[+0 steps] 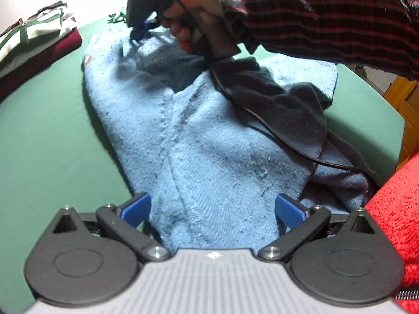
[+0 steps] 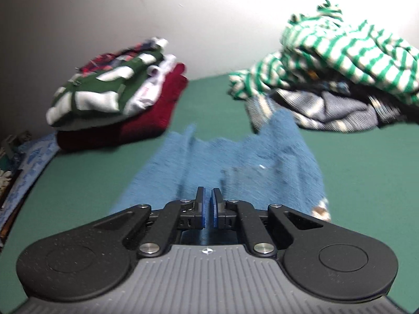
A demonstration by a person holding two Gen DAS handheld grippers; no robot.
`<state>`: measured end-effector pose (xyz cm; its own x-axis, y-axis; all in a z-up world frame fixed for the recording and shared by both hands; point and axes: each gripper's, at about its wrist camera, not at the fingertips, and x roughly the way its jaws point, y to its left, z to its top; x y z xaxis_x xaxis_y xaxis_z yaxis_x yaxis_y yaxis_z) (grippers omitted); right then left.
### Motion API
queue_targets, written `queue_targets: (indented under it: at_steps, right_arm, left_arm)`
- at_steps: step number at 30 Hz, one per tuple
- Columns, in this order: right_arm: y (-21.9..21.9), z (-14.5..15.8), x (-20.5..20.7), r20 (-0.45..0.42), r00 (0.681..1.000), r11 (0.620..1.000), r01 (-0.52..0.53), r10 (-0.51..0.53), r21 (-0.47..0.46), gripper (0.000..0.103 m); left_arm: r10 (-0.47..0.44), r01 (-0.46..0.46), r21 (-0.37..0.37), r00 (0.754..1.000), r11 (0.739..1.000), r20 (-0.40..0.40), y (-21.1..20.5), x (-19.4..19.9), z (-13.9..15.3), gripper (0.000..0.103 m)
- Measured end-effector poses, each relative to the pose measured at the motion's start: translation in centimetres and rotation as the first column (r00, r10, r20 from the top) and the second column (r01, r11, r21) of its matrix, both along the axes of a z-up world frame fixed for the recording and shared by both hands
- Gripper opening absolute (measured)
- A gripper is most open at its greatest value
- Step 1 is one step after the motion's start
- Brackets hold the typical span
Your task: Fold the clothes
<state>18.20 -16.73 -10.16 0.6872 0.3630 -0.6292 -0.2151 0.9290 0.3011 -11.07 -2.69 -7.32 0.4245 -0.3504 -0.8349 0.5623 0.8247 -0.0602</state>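
Note:
A light blue knit sweater [image 1: 217, 157] lies on the green table [image 1: 52, 144], with a dark garment [image 1: 282, 104] bunched on its right side. My left gripper [image 1: 212, 209] is open, its blue pads either side of the sweater's near end. My right gripper [image 1: 138, 32], seen at the sweater's far end in the left wrist view, pinches its edge. In the right wrist view the right gripper [image 2: 208, 208] is shut with blue fabric [image 2: 235, 162] between the pads, and the sweater stretches away from it.
A folded stack of clothes [image 2: 117, 99], dark red at the bottom, stands at the back left. A loose heap with a green-striped top [image 2: 340, 52] lies at the back right. A red fleece [image 1: 392, 222] is at the left wrist view's right edge.

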Motion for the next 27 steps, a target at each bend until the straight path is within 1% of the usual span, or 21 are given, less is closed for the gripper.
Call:
queue_targets:
  at_steps: [1,2,3,5,7,9,10,12,13,14,15,16,18,19,20,22,25,26,27]
  right_arm:
    - [-0.2,0.2,0.1,0.002,1.0,1.0,0.001,-0.001,0.03,0.008]
    - [-0.5,0.5,0.2,0.003,1.0,0.998,0.003,-0.003,0.059,0.015]
    - [-0.7,0.7,0.2,0.004,1.0,0.996,0.004,-0.005,0.089,0.018]
    - [-0.2,1.5,1.1,0.013,1.0,0.992,-0.004,0.003,0.126,0.033]
    - [0.6,1.9,2.1,0.015,1.0,0.988,-0.027,0.025,0.152,0.041]
    - [1.5,1.5,2.5,0.019,0.999,0.991,-0.051,0.049,0.124,0.042]
    - [1.9,1.3,2.7,0.021,0.998,0.992,-0.062,0.06,0.108,0.042]
    - [2.8,0.9,3.0,0.024,0.996,0.993,-0.086,0.084,0.076,0.033]
    - [3.2,0.7,3.2,0.026,0.995,0.993,-0.097,0.096,0.06,0.018]
    - [3.6,0.5,3.3,0.027,0.994,0.993,-0.109,0.108,0.043,0.012]
    - [4.1,0.3,3.5,0.028,0.992,0.992,-0.121,0.12,0.027,0.009]
    - [3.8,0.5,3.3,0.046,0.992,0.992,-0.12,0.118,0.038,0.007]
    - [2.9,0.9,2.9,0.082,0.991,0.993,-0.109,0.105,0.054,0.007]
    - [2.4,1.1,2.8,0.097,0.991,0.993,-0.101,0.095,0.056,0.007]
    - [1.9,1.0,2.9,0.101,0.992,0.995,-0.087,0.081,0.051,0.007]
    - [1.0,0.9,3.1,0.105,0.993,0.998,-0.057,0.052,0.041,0.007]
    - [1.0,-0.9,4.1,0.032,0.998,0.999,-0.053,0.053,-0.004,0.006]
    - [1.0,-1.3,4.0,0.05,0.998,0.999,-0.049,0.048,0.011,0.006]
    - [1.0,-1.3,4.0,0.05,0.998,0.999,-0.048,0.047,0.016,0.006]
  left_arm:
    - [0.001,-0.001,0.001,1.0,1.0,-0.003,0.1,0.0,0.0,0.1]
    - [0.003,-0.003,0.002,1.0,1.0,-0.006,0.2,0.0,0.1,0.1]
    - [0.004,-0.004,0.002,1.0,1.0,-0.011,0.3,0.0,0.2,0.1]
    - [0.001,-0.001,-0.016,1.0,1.0,-0.011,0.5,0.1,0.8,0.097]
    - [-0.002,0.003,-0.053,1.0,0.999,0.01,0.9,0.2,2.0,0.096]
    - [0.0,0.005,-0.092,0.999,0.996,0.047,1.3,0.5,3.3,0.099]
    - [0.005,0.002,-0.105,0.998,0.994,0.062,1.5,0.8,3.7,0.1]
    - [0.015,-0.007,-0.107,0.997,0.994,0.07,1.2,1.7,3.7,0.101]
    - [0.017,-0.01,-0.104,0.998,0.995,0.064,1.0,2.2,3.3,0.101]
    - [0.017,-0.012,-0.099,0.998,0.995,0.054,0.7,2.7,2.9,0.1]
    - [0.013,-0.01,-0.095,0.999,0.995,0.037,0.4,3.1,2.3,0.1]
    - [0.006,-0.005,-0.093,1.0,0.996,0.016,0.1,3.5,1.8,0.099]
    - [-0.022,0.021,-0.08,1.0,0.997,-0.013,-0.7,3.8,0.9,0.099]
    - [-0.043,0.042,-0.068,0.999,0.997,-0.013,-1.1,3.6,0.7,0.099]
    - [-0.066,0.065,-0.056,0.998,0.996,-0.009,-1.4,3.2,0.6,0.101]
    - [-0.091,0.091,-0.048,0.996,0.995,-0.003,-1.6,2.7,0.5,0.101]
    - [-0.108,0.108,-0.047,0.994,0.993,0.003,-1.5,2.2,0.4,0.101]
    - [-0.112,0.112,-0.047,0.994,0.993,0.001,-1.5,2.2,0.4,0.101]
    - [-0.118,0.117,-0.046,0.993,0.992,-0.004,-1.4,2.3,0.4,0.101]
